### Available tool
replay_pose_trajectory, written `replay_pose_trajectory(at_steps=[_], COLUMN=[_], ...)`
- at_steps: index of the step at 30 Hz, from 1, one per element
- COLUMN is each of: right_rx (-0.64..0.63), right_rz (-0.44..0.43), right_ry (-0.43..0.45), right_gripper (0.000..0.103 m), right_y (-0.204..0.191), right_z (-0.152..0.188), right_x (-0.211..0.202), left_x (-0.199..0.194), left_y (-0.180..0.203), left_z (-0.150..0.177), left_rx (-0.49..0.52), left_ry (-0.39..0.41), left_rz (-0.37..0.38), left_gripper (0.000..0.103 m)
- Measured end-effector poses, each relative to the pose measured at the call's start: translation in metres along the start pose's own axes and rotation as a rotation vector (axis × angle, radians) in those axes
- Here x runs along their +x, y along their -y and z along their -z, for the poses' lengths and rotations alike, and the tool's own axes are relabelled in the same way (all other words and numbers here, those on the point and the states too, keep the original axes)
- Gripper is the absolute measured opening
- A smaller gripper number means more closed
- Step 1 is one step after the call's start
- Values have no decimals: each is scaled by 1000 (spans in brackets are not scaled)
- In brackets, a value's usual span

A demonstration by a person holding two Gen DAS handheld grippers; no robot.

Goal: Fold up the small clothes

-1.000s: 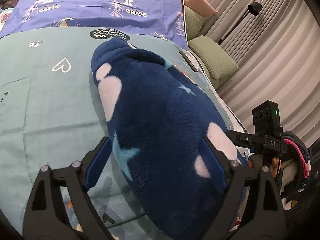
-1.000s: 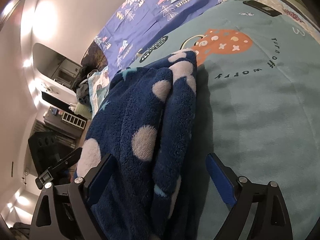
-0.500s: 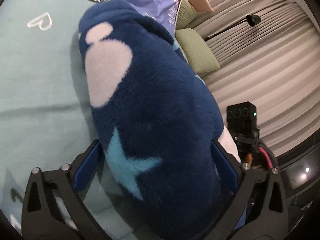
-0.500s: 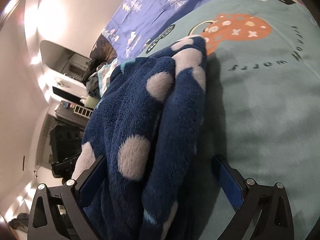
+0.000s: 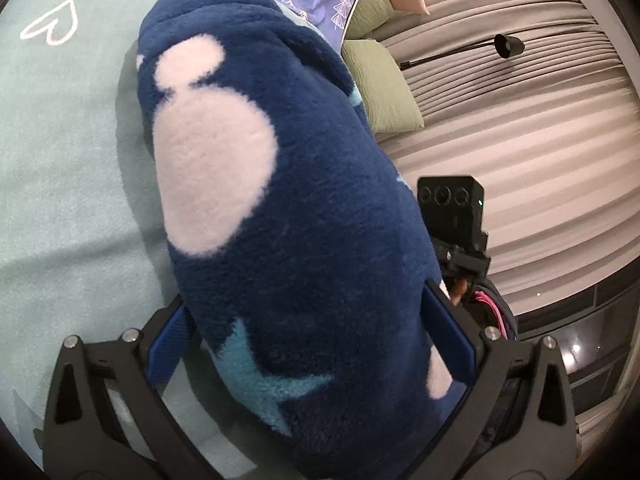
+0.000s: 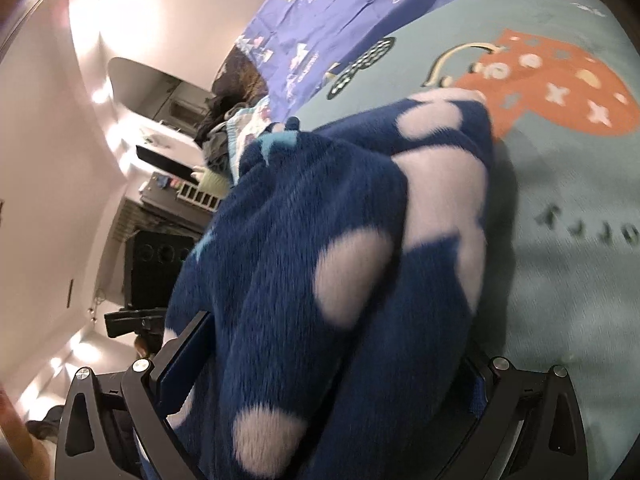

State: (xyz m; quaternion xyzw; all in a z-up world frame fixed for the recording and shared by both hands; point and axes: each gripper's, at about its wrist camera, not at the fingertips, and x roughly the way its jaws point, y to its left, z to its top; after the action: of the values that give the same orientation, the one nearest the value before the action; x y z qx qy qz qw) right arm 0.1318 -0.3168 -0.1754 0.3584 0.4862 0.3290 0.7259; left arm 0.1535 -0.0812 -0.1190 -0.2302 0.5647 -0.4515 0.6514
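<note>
A fluffy dark blue garment with white spots and light blue stars (image 5: 304, 208) lies bunched up on the bed with the pale green blanket (image 5: 60, 168). The left hand-held gripper (image 5: 308, 336) and the right hand-held gripper (image 6: 332, 364) both sit wide apart around it.

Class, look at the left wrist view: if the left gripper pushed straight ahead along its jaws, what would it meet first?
The left gripper would meet the navy fleece garment at once; the bundle already fills the space between the wide jaws. The teal bedspread lies beyond, though depth is uncertain.
</note>
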Motion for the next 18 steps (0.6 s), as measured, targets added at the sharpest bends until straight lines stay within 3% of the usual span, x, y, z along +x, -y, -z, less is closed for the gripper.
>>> replay_pose_trajectory(at_steps=[2, 6, 8, 10, 14, 18], right_rx=[0, 1, 2, 6, -48, -84], right_rz=[-13, -32, -38, -22, 45, 76], right_ry=[-7, 2, 4, 7, -8, 12], right_gripper=[103, 103, 103, 103, 103, 100], right_y=[2, 8, 12, 14, 6, 0], right_z=[-4, -17, -23, -31, -34, -30], right_x=[0, 0, 2, 7, 19, 19], left_x=[-7, -31, -35, -24, 4, 20], left_y=[-4, -7, -12, -17, -24, -7], left_z=[3, 8, -1, -13, -29, -35], left_rx=[13, 84, 71, 65, 36, 99], left_ry=[9, 106, 139, 126, 109, 120], left_rz=[6, -58, -87, -98, -39, -72], left_gripper=[103, 103, 103, 103, 103, 102])
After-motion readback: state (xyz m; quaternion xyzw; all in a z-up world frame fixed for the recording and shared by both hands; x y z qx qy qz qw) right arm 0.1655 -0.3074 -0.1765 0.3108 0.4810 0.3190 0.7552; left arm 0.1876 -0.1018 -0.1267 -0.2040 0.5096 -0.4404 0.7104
